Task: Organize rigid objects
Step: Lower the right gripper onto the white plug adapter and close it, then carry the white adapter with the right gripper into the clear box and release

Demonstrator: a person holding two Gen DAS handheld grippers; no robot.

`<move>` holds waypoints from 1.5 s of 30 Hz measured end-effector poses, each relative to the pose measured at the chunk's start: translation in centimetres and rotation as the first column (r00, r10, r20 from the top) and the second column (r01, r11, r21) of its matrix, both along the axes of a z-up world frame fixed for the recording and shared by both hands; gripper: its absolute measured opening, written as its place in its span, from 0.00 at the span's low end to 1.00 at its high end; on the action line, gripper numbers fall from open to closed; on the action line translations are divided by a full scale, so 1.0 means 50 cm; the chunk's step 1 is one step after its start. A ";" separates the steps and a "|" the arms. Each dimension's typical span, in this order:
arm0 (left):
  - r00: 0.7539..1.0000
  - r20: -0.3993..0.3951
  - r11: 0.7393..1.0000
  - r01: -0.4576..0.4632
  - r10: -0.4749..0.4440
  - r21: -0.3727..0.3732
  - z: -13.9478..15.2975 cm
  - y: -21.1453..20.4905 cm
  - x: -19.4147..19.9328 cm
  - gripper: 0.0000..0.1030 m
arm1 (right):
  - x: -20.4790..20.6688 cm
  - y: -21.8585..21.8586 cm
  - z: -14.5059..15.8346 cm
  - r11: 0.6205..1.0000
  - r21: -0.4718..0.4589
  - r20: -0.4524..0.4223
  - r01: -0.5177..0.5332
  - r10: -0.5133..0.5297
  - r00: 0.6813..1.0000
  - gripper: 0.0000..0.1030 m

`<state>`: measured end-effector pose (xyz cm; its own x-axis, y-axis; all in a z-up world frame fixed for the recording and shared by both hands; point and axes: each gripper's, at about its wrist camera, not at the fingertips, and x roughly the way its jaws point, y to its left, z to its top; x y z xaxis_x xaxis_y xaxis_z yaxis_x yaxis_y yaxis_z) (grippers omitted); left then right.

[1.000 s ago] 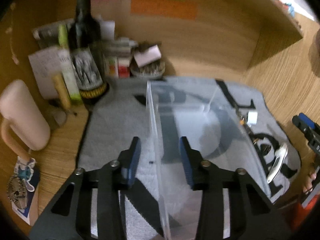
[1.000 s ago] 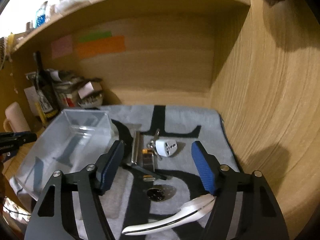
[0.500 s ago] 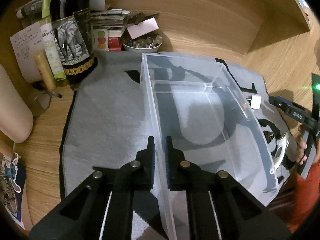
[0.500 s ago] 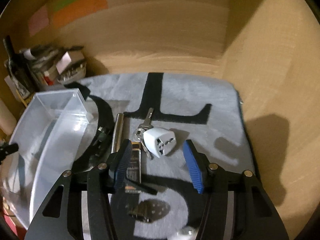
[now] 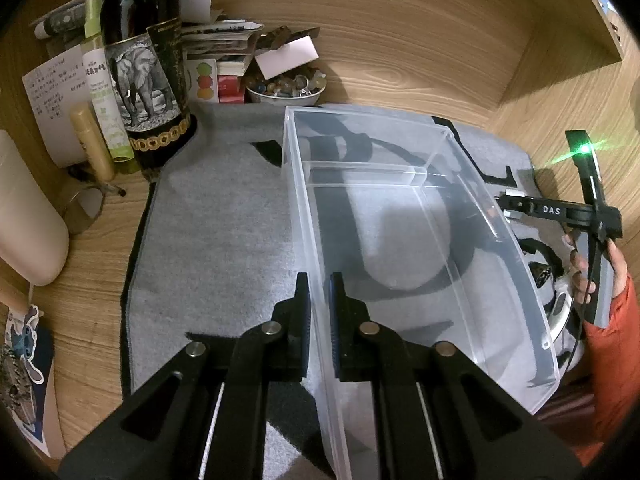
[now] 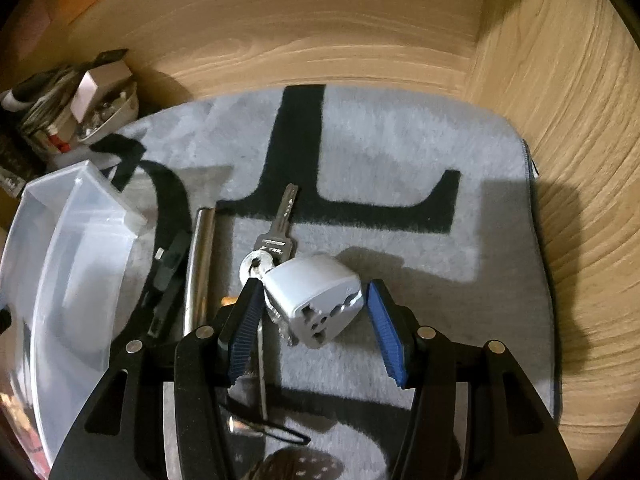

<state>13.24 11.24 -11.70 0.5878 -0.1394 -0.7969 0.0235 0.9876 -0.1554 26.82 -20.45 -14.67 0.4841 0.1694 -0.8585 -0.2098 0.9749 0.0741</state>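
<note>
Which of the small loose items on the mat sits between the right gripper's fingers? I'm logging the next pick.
The white travel adapter: it lies between the open right gripper fingers, untouched; the key and metal rod lie outside them.

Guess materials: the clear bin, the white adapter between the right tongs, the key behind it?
Clear rectangular bin: likely glossy rigid plastic; the grey mat shows through its thin walls. White travel adapter: probably moulded matte plastic, with rounded edges and socket holes. Silver key: metal, judging by its bright sheen and cut blade.
</note>
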 end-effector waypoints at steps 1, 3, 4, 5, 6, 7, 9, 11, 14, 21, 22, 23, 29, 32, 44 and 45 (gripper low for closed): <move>1.000 0.001 1.000 0.000 0.000 0.000 0.000 0.000 0.000 0.08 | 0.001 0.001 0.002 1.000 0.001 0.004 -0.002 0.002 1.000 0.44; 1.000 0.000 1.000 0.000 0.000 0.001 0.000 0.000 0.000 0.08 | 0.000 0.002 0.006 1.000 0.002 0.017 -0.003 0.003 1.000 0.44; 1.000 0.000 1.000 0.001 -0.001 0.001 0.000 0.000 0.000 0.08 | 0.000 0.003 0.007 1.000 -0.001 0.020 -0.007 0.007 1.000 0.44; 1.000 0.000 1.000 0.001 -0.001 0.001 0.001 0.001 0.000 0.08 | -0.002 0.002 0.009 1.000 -0.002 0.027 -0.001 0.002 1.000 0.44; 1.000 0.001 1.000 0.000 0.000 -0.001 0.000 0.000 0.000 0.08 | -0.004 0.002 0.012 1.000 0.000 0.034 -0.002 0.002 0.999 0.44; 1.000 0.001 1.000 0.002 -0.002 -0.001 0.001 -0.001 0.000 0.08 | -0.006 0.003 0.015 1.000 -0.001 0.041 0.002 -0.002 0.999 0.44; 1.000 0.004 1.000 0.003 -0.003 -0.005 0.001 0.000 -0.001 0.08 | -0.013 0.005 0.027 1.000 0.006 0.066 0.009 -0.009 0.998 0.44; 1.000 0.006 1.000 0.006 -0.006 -0.005 0.000 0.000 -0.002 0.08 | -0.025 0.007 0.045 1.000 0.006 0.095 0.014 -0.015 0.995 0.44; 1.000 0.011 1.000 0.011 -0.011 -0.003 0.001 0.000 -0.002 0.08 | -0.047 0.023 0.079 1.000 -0.015 0.154 0.007 -0.005 0.988 0.44; 1.000 0.021 1.000 0.022 -0.023 0.010 0.001 -0.002 0.000 0.08 | -0.107 0.087 0.162 0.998 0.005 0.267 -0.065 0.062 0.962 0.44; 1.000 0.021 1.000 0.023 -0.023 0.009 0.000 -0.002 0.000 0.08 | -0.116 0.100 0.172 0.997 0.009 0.282 -0.083 0.077 0.956 0.44; 0.999 0.022 1.000 0.024 -0.024 0.008 0.000 -0.002 0.001 0.08 | -0.124 0.110 0.181 0.995 0.012 0.294 -0.098 0.091 0.951 0.44; 0.999 0.033 1.000 0.021 -0.021 0.014 -0.001 -0.003 -0.002 0.08 | -0.164 0.192 0.214 0.978 0.031 0.340 -0.207 0.184 0.922 0.44; 0.999 0.033 1.000 0.021 -0.021 0.011 -0.001 -0.004 -0.003 0.08 | -0.178 0.238 0.220 0.968 0.038 0.356 -0.248 0.219 0.908 0.44; 0.999 0.029 1.000 0.027 -0.027 0.012 0.000 -0.003 -0.002 0.08 | -0.170 0.364 0.175 0.933 0.017 0.289 -0.360 0.341 0.895 0.44; 0.999 0.030 1.000 0.026 -0.027 0.013 -0.001 -0.003 -0.002 0.08 | -0.165 0.369 0.166 0.932 0.016 0.273 -0.362 0.345 0.898 0.44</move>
